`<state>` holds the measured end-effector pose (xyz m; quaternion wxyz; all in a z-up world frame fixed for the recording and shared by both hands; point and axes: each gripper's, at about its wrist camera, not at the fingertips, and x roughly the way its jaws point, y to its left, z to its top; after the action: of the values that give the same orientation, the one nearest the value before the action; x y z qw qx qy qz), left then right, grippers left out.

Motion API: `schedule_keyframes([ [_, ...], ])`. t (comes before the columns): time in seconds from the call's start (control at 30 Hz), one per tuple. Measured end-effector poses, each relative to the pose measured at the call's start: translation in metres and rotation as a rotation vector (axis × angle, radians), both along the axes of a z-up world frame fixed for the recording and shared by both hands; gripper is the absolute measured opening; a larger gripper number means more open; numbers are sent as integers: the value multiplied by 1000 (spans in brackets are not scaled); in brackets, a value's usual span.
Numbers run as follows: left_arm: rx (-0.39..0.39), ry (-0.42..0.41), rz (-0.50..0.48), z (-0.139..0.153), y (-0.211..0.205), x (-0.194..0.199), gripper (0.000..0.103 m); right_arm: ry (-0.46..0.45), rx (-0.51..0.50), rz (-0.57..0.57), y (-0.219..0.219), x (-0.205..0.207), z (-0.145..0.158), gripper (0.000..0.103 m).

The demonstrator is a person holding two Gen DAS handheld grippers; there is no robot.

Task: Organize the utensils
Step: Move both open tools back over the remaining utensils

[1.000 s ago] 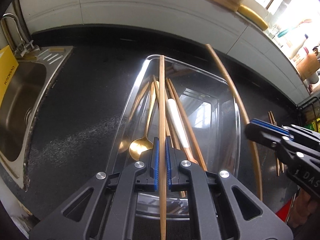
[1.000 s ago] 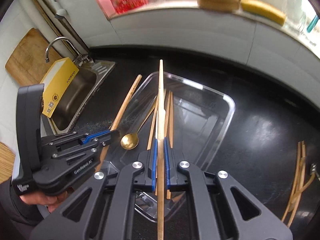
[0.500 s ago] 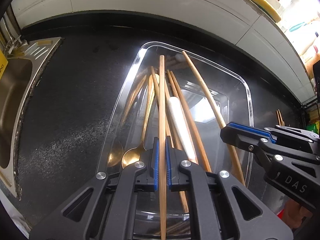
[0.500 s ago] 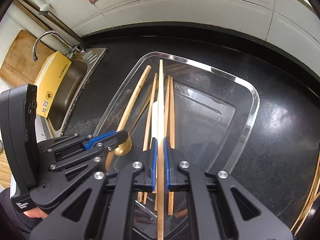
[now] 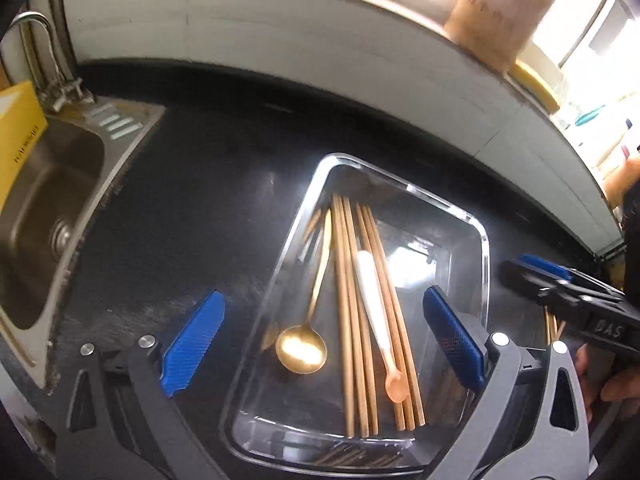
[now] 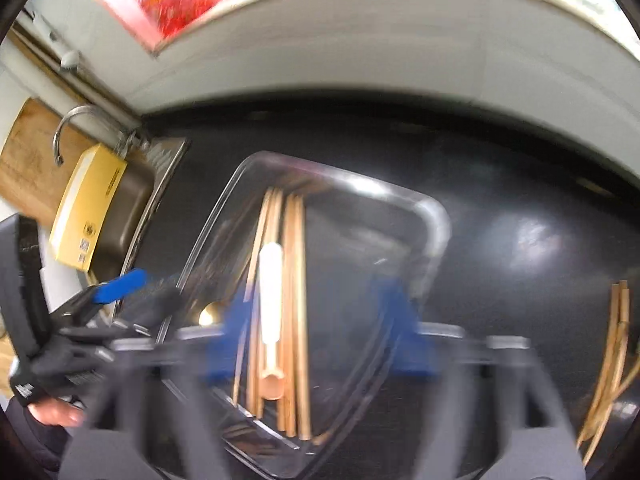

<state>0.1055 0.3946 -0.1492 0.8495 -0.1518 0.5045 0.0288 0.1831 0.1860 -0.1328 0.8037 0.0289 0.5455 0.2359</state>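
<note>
A clear plastic tray (image 5: 486, 264) lies on the black counter. In it lie several wooden chopsticks (image 5: 348, 320), a gold spoon (image 5: 301, 350) and a white-handled spoon (image 5: 372, 292). My left gripper (image 5: 322, 344) hovers over the tray's near end. Its jaws are opening wide and nothing is pressed between the blue pads (image 5: 192, 344). My right gripper (image 6: 316, 336), blurred, is also opening above the tray (image 6: 436, 216) and its chopsticks (image 6: 294, 280), gripping nothing. Each gripper shows in the other's view: the right gripper (image 5: 560, 292) at the tray's right, the left gripper (image 6: 120, 292) at its left.
A steel sink (image 5: 48, 208) with a yellow box (image 5: 20, 136) and a faucet (image 6: 72, 128) lies to the left. Several loose chopsticks (image 6: 612, 360) lie on the counter to the right. A white tiled ledge behind carries a wooden block (image 5: 496, 28).
Both grippers were shut on a chopstick each. Both have now let go and spread their jaws, and the chopsticks lie in the tray. Both hands have shifted a little.
</note>
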Motion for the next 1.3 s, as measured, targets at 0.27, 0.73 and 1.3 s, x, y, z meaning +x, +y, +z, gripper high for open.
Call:
schedule_keyframes([
  [0.27, 33, -42, 43, 31, -9, -24, 97, -53, 20, -4, -24, -28, 30, 78],
  [0.73, 84, -69, -141, 56, -142, -66, 97, -117, 33, -121, -137, -114, 58, 78],
  [1.3, 180, -174, -559, 57, -392, -70, 97, -144, -61, -392, -380, -196, 58, 78],
])
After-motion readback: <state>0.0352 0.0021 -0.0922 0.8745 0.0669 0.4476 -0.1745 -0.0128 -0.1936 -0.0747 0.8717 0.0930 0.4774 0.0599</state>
